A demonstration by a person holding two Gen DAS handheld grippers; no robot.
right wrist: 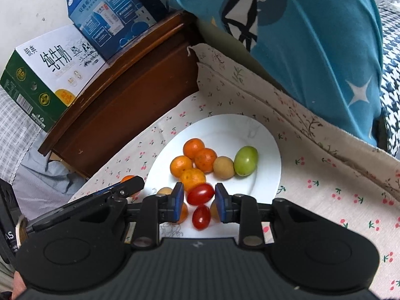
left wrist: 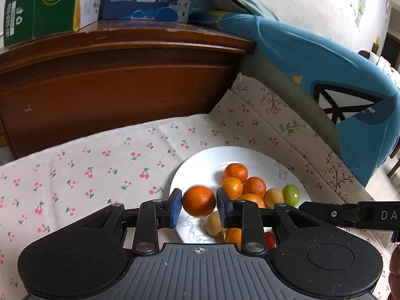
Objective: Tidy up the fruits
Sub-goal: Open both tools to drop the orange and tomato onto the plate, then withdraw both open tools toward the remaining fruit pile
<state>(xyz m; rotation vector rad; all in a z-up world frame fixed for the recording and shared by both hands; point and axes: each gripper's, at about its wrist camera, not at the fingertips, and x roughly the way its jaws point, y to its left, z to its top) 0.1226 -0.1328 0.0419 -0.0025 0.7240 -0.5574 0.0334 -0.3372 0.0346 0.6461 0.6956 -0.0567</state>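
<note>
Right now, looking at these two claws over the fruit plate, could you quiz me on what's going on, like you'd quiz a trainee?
1. True or false: the left claw holds an orange mandarin.
2. What sits between the pads of the right claw? A) a green fruit B) a red cherry tomato C) nothing
3. How many green fruits lie on the white plate?

Key:
1. True; its blue pads stand on either side of the mandarin.
2. B, the cherry tomato.
3. One, the green fruit, beside a tan one.
</note>
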